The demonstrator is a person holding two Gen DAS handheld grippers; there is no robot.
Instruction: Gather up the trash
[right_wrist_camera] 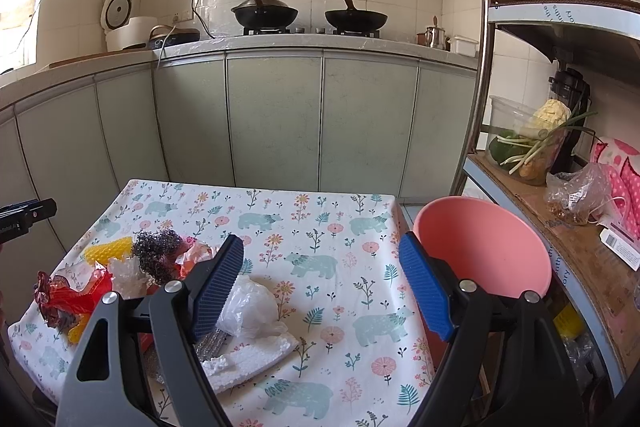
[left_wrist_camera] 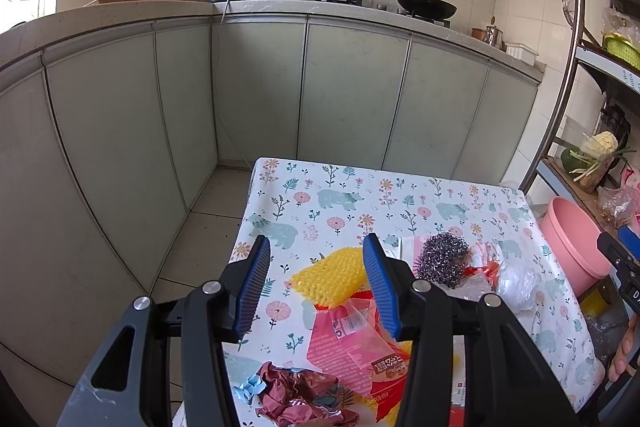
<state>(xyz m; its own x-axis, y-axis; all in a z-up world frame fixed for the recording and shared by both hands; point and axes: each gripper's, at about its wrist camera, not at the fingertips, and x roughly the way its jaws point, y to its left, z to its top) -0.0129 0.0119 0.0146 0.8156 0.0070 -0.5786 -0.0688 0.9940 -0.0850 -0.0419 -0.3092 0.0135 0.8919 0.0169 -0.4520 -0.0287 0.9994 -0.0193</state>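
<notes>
I have both tools raised above the table, each pointing forward toward the kitchen cabinets. My left gripper is spread wide with nothing between its 2 blue pads; it hangs over the near left part of the floral cloth. My right gripper is also spread wide and empty, tilted slightly down over the middle of the cloth.

The trash lies in a loose heap. Just ahead of the left gripper and between its pads sits a yellow bumpy sponge. Below its right pad lies a red-and-pink snack wrapper, and nearest the camera a crumpled dark-red wrapper. Ahead and to the right of that gripper I see a wiry steel scourer, touching a torn red-and-clear film.

By the right gripper's left pad lies a crumpled white plastic bag, resting on a broken slab of white foam. A pink basin stands just off the table's edge, behind the right gripper's right pad.
</notes>
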